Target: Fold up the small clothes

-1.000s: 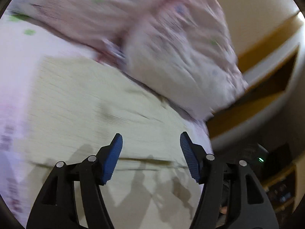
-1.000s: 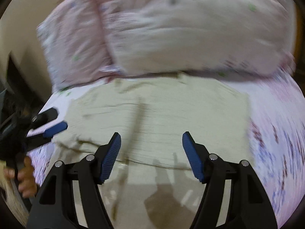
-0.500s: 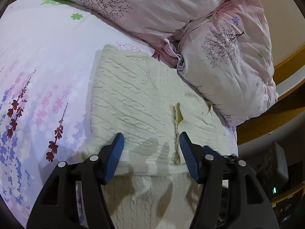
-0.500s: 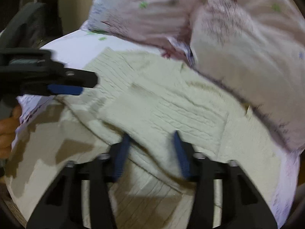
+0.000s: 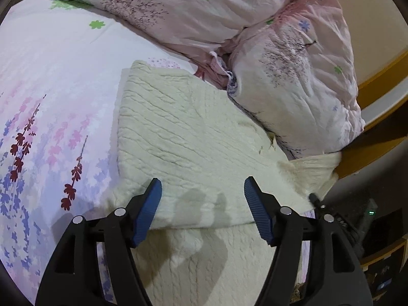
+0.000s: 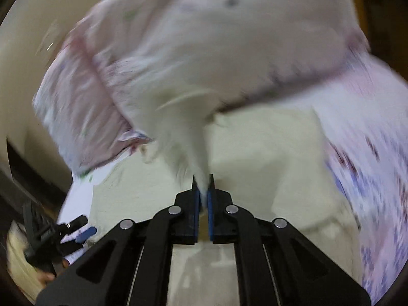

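A cream cable-knit sweater [image 5: 183,132] lies flat on the bed, its lower part folded toward me. My left gripper [image 5: 202,181] hovers just above the fold edge. Its jaws are opening and no cloth is pinched between them. In the blurred right wrist view, my right gripper [image 6: 203,178] is shut on a bunch of the sweater's cloth [image 6: 193,150], which rises in a peak from the pads. The rest of the sweater [image 6: 255,158] spreads beneath it. A sleeve end [image 5: 316,165] sticks out at the sweater's right side. The left gripper [image 6: 76,229] shows at the lower left of the right wrist view.
Two pink flowered pillows [image 5: 293,76] [image 5: 178,7] press against the sweater's far edge. The floral bedsheet [image 5: 51,89] stretches out to the left. A wooden bed frame [image 5: 377,148] and dark shelving [image 5: 377,229] lie off the bed's right edge.
The right gripper has shut on the sweater's cloth and swung quickly, blurring its view. The sleeve folded over the sweater's right part now lies out to the right. The left jaws have widened a little.
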